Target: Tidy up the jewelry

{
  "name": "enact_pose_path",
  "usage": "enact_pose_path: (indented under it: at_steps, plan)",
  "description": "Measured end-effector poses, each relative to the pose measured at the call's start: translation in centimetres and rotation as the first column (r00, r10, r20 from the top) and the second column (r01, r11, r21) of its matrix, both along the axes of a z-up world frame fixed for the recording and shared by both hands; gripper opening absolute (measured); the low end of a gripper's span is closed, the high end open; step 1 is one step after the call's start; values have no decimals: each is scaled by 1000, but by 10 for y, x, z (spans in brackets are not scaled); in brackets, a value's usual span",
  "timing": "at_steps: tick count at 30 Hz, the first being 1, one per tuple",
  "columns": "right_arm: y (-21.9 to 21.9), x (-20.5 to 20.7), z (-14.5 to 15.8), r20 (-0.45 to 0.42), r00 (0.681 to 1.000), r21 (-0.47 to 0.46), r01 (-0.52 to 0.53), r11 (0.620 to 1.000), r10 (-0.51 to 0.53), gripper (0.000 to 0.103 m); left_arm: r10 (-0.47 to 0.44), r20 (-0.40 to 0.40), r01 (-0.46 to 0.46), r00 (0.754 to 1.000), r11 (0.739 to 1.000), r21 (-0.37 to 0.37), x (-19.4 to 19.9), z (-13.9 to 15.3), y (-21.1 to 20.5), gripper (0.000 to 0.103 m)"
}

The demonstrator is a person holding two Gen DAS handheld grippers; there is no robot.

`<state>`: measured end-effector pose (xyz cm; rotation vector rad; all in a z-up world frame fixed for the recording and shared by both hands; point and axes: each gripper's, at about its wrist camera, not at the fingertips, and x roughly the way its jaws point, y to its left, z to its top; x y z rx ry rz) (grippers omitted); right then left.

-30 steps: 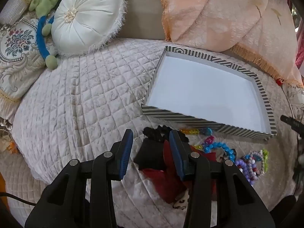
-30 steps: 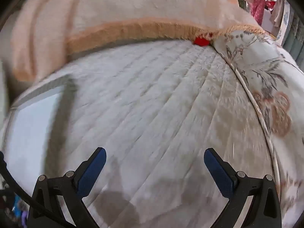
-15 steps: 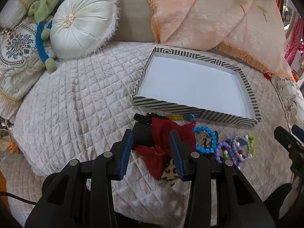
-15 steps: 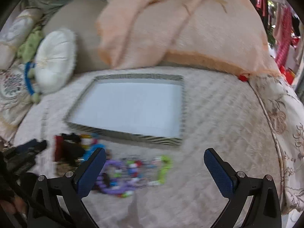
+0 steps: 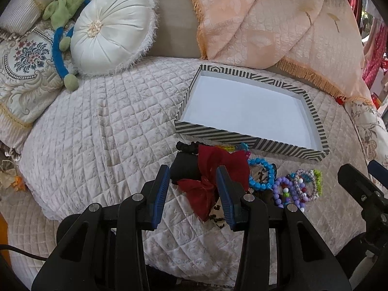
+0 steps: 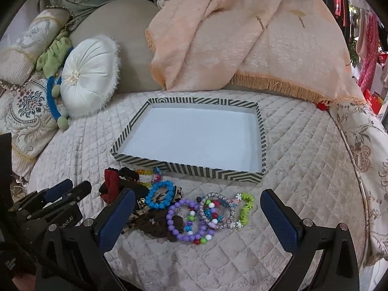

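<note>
While both cameras look down on the quilted cushion (image 6: 303, 150), we note the striped tray (image 6: 135, 123) lies on it, its white floor bare. Just in front of the tray sits the jewelry heap: a red bow (image 5: 218, 165), partly behind our left gripper (image 5: 191, 184), a blue bead bracelet (image 6: 160, 195), a purple bead bracelet (image 6: 180, 220), a woven bracelet (image 6: 215, 209), a green piece (image 6: 246, 206). Dark items under the heap are hard to make out. Left jaws stand partly apart, gripping nothing. Our right gripper (image 6: 197, 215) gapes wide above the beads, empty.
</note>
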<state>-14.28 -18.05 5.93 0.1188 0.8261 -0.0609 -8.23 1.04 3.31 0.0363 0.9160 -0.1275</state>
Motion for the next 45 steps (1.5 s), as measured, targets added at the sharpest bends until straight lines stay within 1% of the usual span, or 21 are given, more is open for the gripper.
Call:
enact_pose_path:
  at_steps: [10, 14, 23, 29, 45]
  plan:
    - [0, 1, -2, -8, 1000, 52, 0, 999, 1, 103, 3, 5, -3, 1000, 1000, -8, -2, 5, 0, 39]
    - [4, 3, -4, -12, 1000, 45, -2, 999, 3, 103, 10, 9, -10, 1000, 1000, -2, -2, 6, 1, 39]
    - [1, 3, -6, -18, 1000, 77, 8, 997, -7, 103, 13, -2, -13, 1000, 1000, -14, 0, 5, 3, 39]
    - [2, 4, -6, -24, 1000, 75, 0, 997, 2, 103, -9, 0, 9, 1000, 1000, -6, -3, 3, -2, 39]
    - [5, 1, -8, -30, 1000, 82, -5, 997, 8, 103, 1, -10, -1, 1000, 1000, -6, -3, 0, 1, 39]
